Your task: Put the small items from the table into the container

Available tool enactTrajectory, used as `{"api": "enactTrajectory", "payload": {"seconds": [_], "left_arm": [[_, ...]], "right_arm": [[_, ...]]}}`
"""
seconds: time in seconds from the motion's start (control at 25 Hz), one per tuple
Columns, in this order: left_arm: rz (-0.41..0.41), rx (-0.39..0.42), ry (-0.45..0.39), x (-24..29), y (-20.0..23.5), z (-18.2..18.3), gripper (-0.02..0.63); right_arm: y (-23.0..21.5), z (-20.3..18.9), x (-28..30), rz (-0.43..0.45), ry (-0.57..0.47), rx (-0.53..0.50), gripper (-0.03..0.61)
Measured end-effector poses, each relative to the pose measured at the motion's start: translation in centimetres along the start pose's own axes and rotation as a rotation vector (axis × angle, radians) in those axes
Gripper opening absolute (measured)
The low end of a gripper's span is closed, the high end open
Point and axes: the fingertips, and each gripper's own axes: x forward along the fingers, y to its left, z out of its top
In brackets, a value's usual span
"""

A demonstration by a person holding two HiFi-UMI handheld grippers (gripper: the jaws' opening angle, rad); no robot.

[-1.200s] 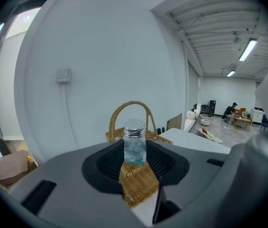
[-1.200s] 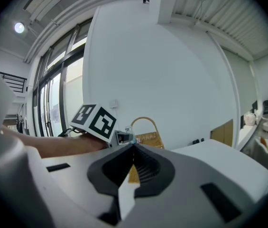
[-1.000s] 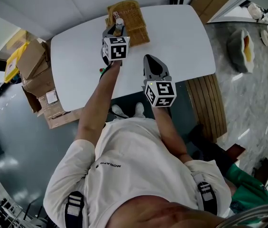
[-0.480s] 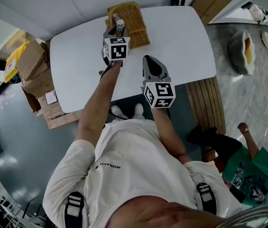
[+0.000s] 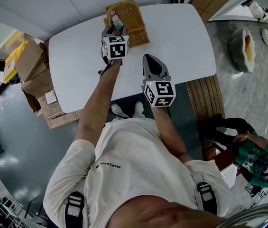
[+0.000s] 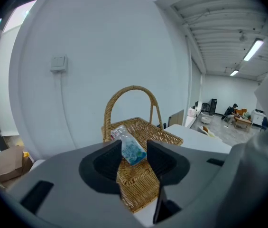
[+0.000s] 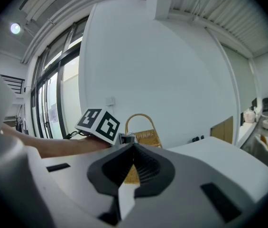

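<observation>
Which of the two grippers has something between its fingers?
The left gripper: a blue-filled packet sits between its opening fingers, over the wicker basket. The right gripper is shut and empty.

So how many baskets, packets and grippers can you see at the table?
basket: 1
packet: 1
grippers: 2 (left gripper, jaws opening with the packet between them; right gripper, shut)
total: 4

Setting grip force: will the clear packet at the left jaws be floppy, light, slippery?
Probably floppy: the packet is thin, crinkled film. Likely light, being small beside the basket. Its glossy film may slip.
</observation>
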Motion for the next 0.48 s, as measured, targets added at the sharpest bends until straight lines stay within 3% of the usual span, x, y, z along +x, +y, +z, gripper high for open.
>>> {"api": "enactTrajectory", "payload": {"seconds": [0.48], "left_arm": [[0.016, -0.023, -0.065, -2.6, 0.4, 1.1, 0.156]], "right_arm": [[0.2, -0.1, -0.5, -0.001, -0.004, 0.000, 0.011]]}}
